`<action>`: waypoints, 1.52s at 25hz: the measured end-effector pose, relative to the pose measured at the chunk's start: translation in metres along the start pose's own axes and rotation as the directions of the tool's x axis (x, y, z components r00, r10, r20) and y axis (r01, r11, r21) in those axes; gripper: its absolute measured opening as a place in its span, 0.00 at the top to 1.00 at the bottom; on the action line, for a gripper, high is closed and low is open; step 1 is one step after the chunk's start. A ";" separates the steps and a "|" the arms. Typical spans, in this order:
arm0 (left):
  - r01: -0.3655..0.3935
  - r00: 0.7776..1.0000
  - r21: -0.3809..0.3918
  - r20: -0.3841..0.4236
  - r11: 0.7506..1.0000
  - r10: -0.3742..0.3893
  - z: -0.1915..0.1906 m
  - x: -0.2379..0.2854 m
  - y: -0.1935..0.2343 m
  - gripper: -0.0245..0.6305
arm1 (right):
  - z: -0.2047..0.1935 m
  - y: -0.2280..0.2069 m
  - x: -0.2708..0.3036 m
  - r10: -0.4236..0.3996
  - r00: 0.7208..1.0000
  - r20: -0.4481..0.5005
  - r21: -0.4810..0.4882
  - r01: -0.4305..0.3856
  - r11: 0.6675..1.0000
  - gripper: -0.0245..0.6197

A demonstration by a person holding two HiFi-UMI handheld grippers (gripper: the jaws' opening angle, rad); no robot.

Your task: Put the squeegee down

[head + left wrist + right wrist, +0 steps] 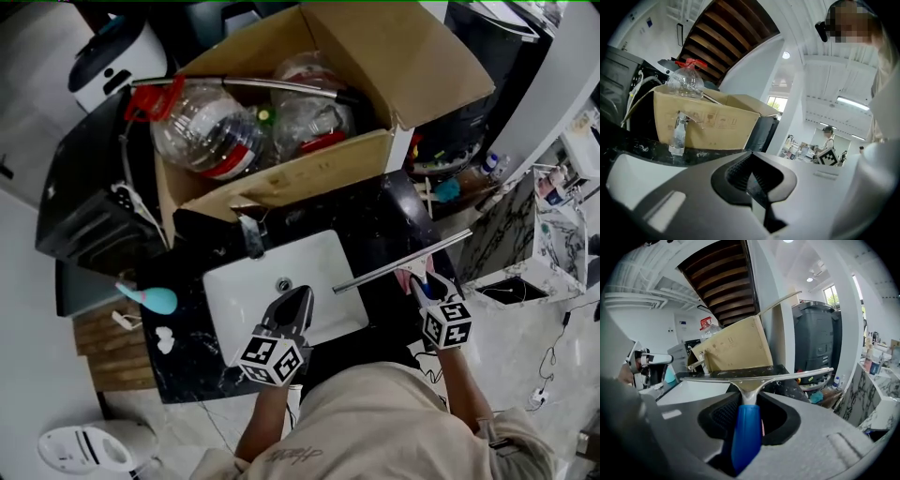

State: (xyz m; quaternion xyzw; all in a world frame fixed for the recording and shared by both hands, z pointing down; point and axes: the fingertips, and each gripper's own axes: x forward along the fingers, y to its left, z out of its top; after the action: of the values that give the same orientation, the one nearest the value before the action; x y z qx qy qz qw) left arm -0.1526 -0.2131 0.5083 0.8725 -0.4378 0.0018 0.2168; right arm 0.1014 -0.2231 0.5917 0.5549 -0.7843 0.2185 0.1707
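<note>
While my right tongs (749, 404) clamp the blue-handled steel squeegee (797, 375) above the white sink (234, 298), left tongs (751, 180) pinched together empty, lowering and letting go should come next.

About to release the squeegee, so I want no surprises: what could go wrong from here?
1. The squeegee's long blade reaches from the right gripper out over the sink; let go here, it could tip into the basin.
2. The counter beside the sink is narrow, so it may slide off the front edge.
3. The left gripper hangs close to the blade's free end and might get clipped.
</note>
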 end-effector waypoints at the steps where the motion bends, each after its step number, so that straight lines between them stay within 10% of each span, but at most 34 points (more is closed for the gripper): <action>1: -0.010 1.000 -0.002 -0.001 1.000 0.010 0.001 0.001 -0.001 0.94 | -0.001 -0.002 0.006 0.011 1.000 -0.014 -0.005 -0.011 1.000 0.77; 22: -0.218 0.975 -0.012 -0.054 0.976 0.217 -0.007 0.008 -0.018 0.94 | -0.043 -0.042 0.091 0.089 0.962 -0.260 -0.086 -0.115 0.990 0.77; 38: -0.229 0.973 0.029 -0.019 0.973 0.230 -0.003 -0.019 0.009 0.94 | -0.003 -0.036 0.064 -0.003 0.995 -0.100 -0.138 -0.011 0.990 0.60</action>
State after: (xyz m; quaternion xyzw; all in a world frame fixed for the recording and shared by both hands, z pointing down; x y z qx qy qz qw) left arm -0.1710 -0.2021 0.5109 0.8188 -0.5332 0.0422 0.2084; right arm 0.1145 -0.2822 0.6323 0.5286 -0.7892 0.1915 0.2472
